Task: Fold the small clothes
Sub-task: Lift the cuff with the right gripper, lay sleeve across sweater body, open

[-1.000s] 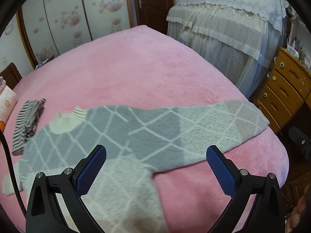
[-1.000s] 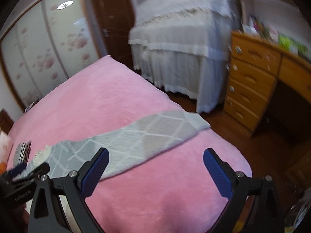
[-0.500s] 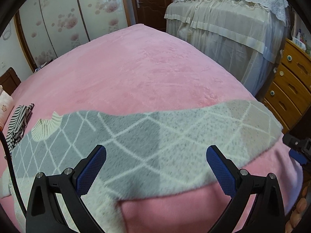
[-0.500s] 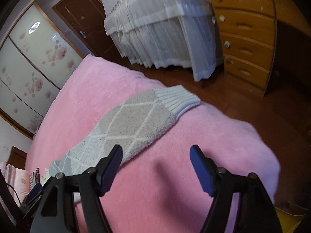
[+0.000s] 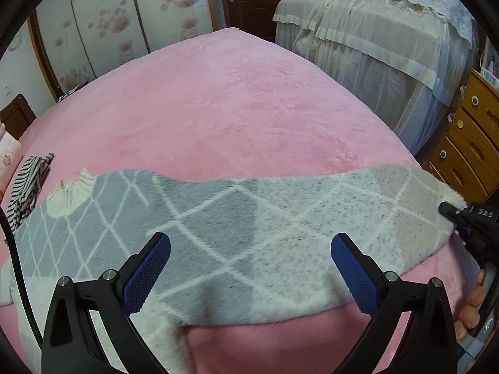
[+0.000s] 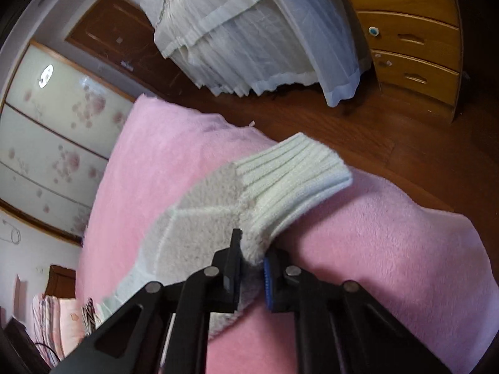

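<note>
A grey and cream diamond-pattern knit sweater [image 5: 237, 224] lies flat on the pink bed [image 5: 237, 109], one long sleeve stretched to the right. My left gripper [image 5: 249, 268] is open, low over the sleeve near the underarm, holding nothing. My right gripper [image 6: 252, 261] is shut on the sleeve [image 6: 202, 224] just behind its ribbed white cuff [image 6: 290, 174]. It also shows at the right edge of the left wrist view [image 5: 464, 215], at the sleeve's end.
A striped garment [image 5: 28, 184] lies at the bed's left edge. A white-draped bed [image 5: 374, 31] and a wooden dresser [image 5: 467, 146] stand to the right, past the wooden floor [image 6: 389, 143]. Floral wardrobe doors [image 5: 118, 25] are behind.
My right gripper moved in on the sleeve end and shut on it near the cuff. My left gripper came lower and closer over the sleeve, still open.
</note>
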Demonstrator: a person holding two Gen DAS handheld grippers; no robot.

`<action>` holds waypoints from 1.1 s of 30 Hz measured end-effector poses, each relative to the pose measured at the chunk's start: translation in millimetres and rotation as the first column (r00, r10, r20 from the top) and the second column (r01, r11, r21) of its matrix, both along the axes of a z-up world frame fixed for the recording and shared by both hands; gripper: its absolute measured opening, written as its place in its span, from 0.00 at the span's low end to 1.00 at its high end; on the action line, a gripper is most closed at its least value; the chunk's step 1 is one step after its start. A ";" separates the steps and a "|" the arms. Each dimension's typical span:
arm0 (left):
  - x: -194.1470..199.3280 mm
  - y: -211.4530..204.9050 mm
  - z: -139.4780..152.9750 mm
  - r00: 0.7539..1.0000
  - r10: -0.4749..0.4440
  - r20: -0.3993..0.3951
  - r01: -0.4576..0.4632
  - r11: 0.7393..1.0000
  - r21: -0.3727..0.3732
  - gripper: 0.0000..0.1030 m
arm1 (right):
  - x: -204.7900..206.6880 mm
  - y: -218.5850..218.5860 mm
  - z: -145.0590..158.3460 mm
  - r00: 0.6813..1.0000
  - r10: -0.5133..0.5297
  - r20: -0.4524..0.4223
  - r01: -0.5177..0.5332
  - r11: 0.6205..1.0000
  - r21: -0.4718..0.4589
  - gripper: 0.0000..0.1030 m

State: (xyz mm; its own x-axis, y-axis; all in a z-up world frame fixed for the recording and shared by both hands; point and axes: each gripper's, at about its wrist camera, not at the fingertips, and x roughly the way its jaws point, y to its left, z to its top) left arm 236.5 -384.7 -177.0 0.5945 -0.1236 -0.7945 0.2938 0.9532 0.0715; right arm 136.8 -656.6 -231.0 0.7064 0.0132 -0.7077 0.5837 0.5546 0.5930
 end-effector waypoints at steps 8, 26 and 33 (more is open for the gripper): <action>-14.8 89.6 43.5 0.997 0.080 0.012 -0.080 0.996 -0.036 0.99 | -7.0 69.5 98.4 0.977 0.115 0.179 -0.085 0.982 -0.169 0.09; -26.7 382.4 48.3 0.916 0.398 -0.057 -0.402 0.906 -0.132 0.99 | 109.1 414.3 97.7 0.712 0.703 -0.004 -0.664 0.671 -0.330 0.09; -22.6 403.2 5.0 0.912 0.374 -0.169 -0.396 0.910 -0.121 0.98 | 118.7 493.6 29.1 0.611 0.753 -0.244 -0.783 0.530 -0.325 0.15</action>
